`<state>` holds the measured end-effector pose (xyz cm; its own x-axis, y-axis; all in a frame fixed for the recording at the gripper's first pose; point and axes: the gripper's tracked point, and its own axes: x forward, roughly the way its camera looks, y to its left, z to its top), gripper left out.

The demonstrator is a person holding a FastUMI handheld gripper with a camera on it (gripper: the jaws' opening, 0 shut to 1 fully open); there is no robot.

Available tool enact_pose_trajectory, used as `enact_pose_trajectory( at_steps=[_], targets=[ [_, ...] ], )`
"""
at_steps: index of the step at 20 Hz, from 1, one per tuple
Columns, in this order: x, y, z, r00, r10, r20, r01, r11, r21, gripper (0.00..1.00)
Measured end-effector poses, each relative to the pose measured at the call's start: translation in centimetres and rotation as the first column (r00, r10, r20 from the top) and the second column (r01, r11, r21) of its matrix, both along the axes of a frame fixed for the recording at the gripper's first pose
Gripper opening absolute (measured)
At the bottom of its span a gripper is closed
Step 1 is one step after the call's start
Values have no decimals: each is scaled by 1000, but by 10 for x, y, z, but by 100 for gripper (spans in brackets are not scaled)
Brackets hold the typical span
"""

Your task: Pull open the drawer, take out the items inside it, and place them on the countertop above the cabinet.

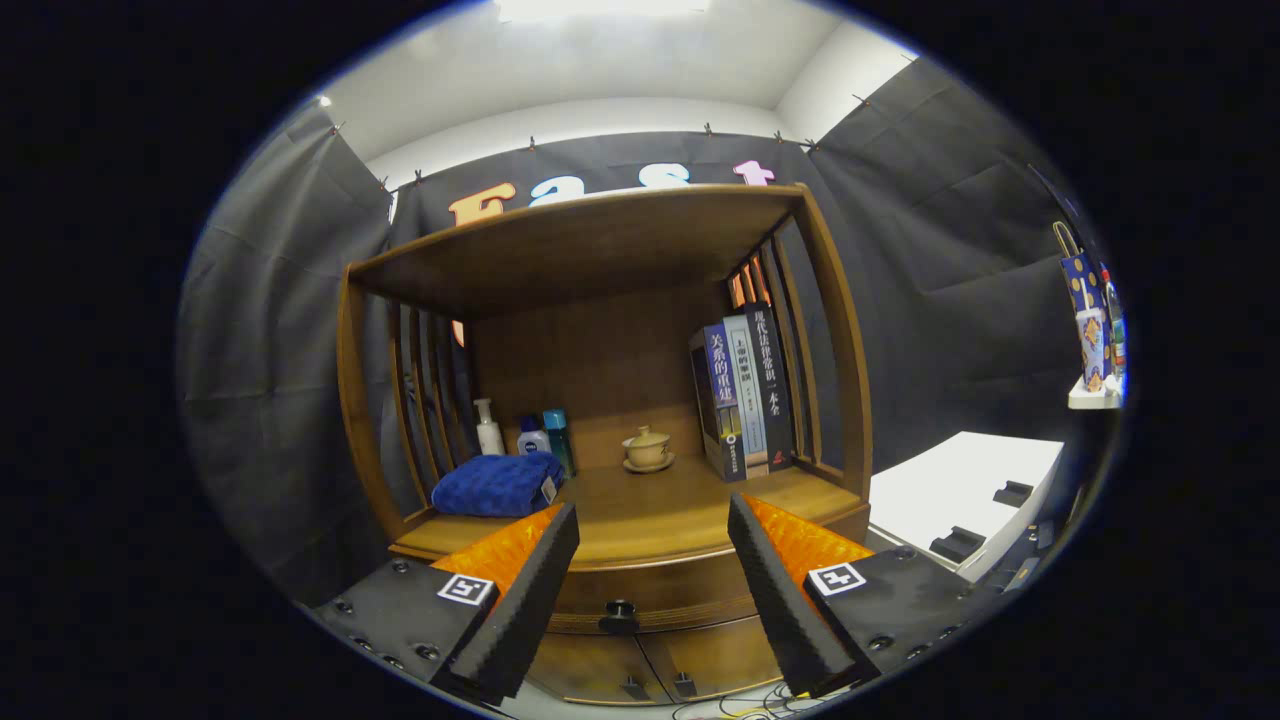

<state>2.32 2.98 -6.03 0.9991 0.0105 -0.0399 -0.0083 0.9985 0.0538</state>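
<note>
The wooden cabinet [600, 400] fills the middle of the frame. Its countertop [640, 515] holds books [742, 392] at the right, a blue towel [497, 485] and bottles [525, 430] at the left, and a cup [648, 447] in the centre. The drawer [650, 590] below is closed, its knob [620, 612] low centre. The gripper [650, 590] has its fingers wide apart, holding nothing, one on each side of the knob.

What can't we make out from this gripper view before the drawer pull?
- Drawer contents: hidden in the gripper view; its front is closed.
- Lower cabinet doors: cut off at the bottom edge and partly behind the fingers.
- Bottles: partly behind the blue towel.
- Gripper: open, fingers apart either side of the drawer knob; whether it touches the knob is unclear.
</note>
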Motion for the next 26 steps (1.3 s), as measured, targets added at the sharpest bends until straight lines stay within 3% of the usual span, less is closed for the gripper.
enact_pose_trajectory(
  at_steps=[5, 11, 22, 25, 26],
  targets=[
    [12, 9, -54, 999, 4, -47, -5, 999, -33, 99],
    [21, 32, -125, 991, 59, -117, -69, 994, -90, 99],
    [53, 36, -196, 975, 97, -201, -116, 990, -82, 99],
    [56, 38, -203, 971, 104, -215, -123, 990, -74, 95],
    [57, 39, -205, 970, 105, -220, -124, 990, -72, 89]
  ],
)
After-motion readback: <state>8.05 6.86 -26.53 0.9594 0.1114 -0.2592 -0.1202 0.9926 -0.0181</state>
